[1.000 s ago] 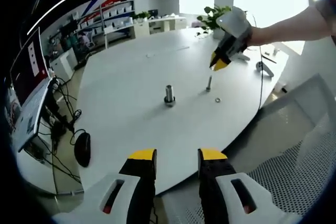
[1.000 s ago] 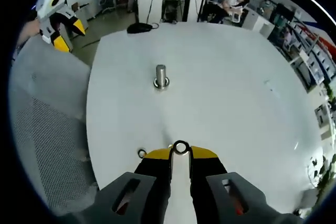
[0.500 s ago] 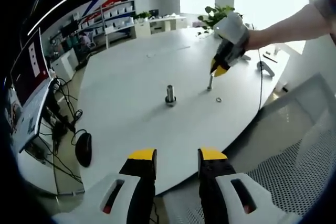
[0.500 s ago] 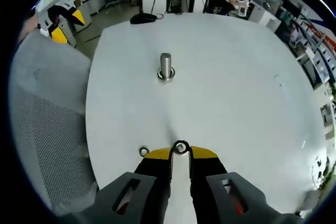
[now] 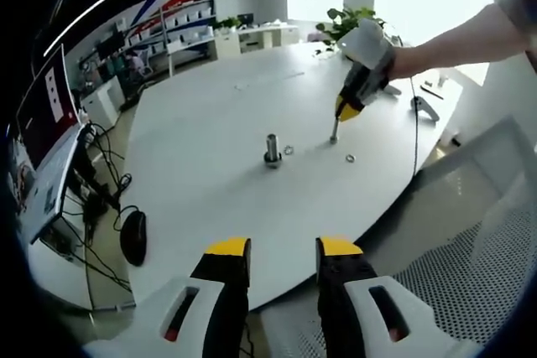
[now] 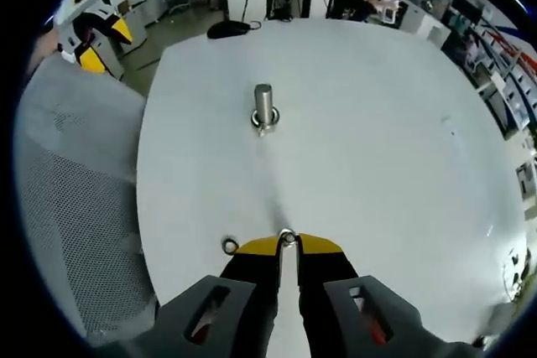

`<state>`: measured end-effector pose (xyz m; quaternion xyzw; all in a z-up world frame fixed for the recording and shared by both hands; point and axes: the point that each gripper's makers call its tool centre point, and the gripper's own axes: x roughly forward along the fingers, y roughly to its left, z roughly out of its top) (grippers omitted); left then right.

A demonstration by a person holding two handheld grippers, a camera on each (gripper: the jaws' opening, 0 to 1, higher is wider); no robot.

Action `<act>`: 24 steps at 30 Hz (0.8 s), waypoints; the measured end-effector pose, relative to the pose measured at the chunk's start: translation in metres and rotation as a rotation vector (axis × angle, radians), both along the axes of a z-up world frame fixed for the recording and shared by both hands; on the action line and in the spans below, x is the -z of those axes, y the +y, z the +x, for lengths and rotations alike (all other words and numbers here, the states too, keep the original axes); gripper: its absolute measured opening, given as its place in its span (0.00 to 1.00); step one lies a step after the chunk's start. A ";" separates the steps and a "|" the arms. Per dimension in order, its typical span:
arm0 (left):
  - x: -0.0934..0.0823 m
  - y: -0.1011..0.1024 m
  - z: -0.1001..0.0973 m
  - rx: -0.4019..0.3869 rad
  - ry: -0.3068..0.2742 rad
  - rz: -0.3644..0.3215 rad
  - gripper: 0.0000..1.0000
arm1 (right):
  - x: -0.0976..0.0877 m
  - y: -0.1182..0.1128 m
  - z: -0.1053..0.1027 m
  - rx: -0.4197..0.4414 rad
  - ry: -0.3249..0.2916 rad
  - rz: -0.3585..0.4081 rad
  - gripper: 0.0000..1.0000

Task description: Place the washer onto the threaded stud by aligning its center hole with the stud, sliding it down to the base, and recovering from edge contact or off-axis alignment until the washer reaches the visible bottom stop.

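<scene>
1. White table (image 5: 210, 123), and the landmark is the thin stud (image 5: 334, 132) standing upright on it. Everything below is placed relative to that.
2. The right gripper (image 5: 350, 107) hangs right over the thin stud, yellow tips down at its top end. From the left gripper view I can't tell if they touch it or sit just above.
3. In the right gripper view, the right gripper (image 6: 287, 243) has its jaws pinched nearly together with only a slit left. A small bit of metal (image 6: 287, 236) sits at the tips. Honestly can't tell if that's a washer being gripped or just the top of the stud.
4. One washer (image 5: 350, 158) lies flat on the table just beside the thin stud's base, loose and not on it.
5. A thicker post (image 5: 271, 149) stands well apart from the thin stud, toward the table's middle, with another small ring (image 5: 289, 150) flat on the table just beside it.
6. The left gripper (image 5: 282, 249) is way back from the thin stud, off the table edge, jaws wide apart and holding nothing.
</scene>
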<state>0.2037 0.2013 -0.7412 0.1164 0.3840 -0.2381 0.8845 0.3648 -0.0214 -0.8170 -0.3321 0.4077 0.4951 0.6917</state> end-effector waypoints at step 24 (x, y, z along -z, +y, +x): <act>0.003 0.001 -0.001 0.001 0.011 0.013 0.29 | -0.001 -0.012 -0.001 0.010 -0.010 0.020 0.11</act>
